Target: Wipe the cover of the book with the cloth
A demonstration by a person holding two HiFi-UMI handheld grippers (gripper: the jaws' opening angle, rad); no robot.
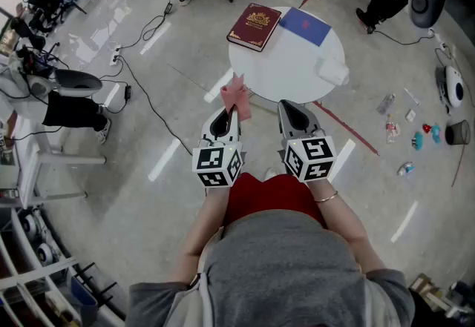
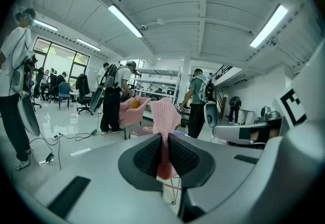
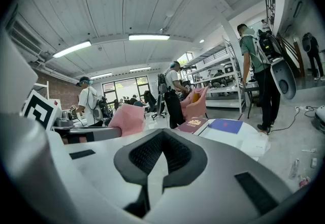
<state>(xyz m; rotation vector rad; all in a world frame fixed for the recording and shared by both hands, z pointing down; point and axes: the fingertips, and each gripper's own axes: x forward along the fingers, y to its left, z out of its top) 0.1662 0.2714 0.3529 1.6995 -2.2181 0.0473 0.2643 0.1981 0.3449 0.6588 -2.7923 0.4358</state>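
Note:
A maroon book (image 1: 254, 26) with a gold emblem lies at the far left of a round white table (image 1: 289, 70); the right gripper view shows the book (image 3: 194, 125) too. A pink cloth (image 1: 236, 96) sticks up from my left gripper (image 1: 226, 116), short of the table's near edge. In the left gripper view the cloth (image 2: 164, 114) is pinched between the dark pads of that gripper (image 2: 165, 139). My right gripper (image 1: 295, 116) is level with the left one, jaws together and nothing between them. The same gripper (image 3: 162, 154) points toward the table in its own view.
A blue book (image 1: 305, 25) lies right of the maroon one, and a white crumpled sheet (image 1: 332, 70) sits at the table's right edge. Cables (image 1: 148, 96) run over the floor at left. Small objects (image 1: 415, 133) are scattered at right. People and chairs stand beyond the table.

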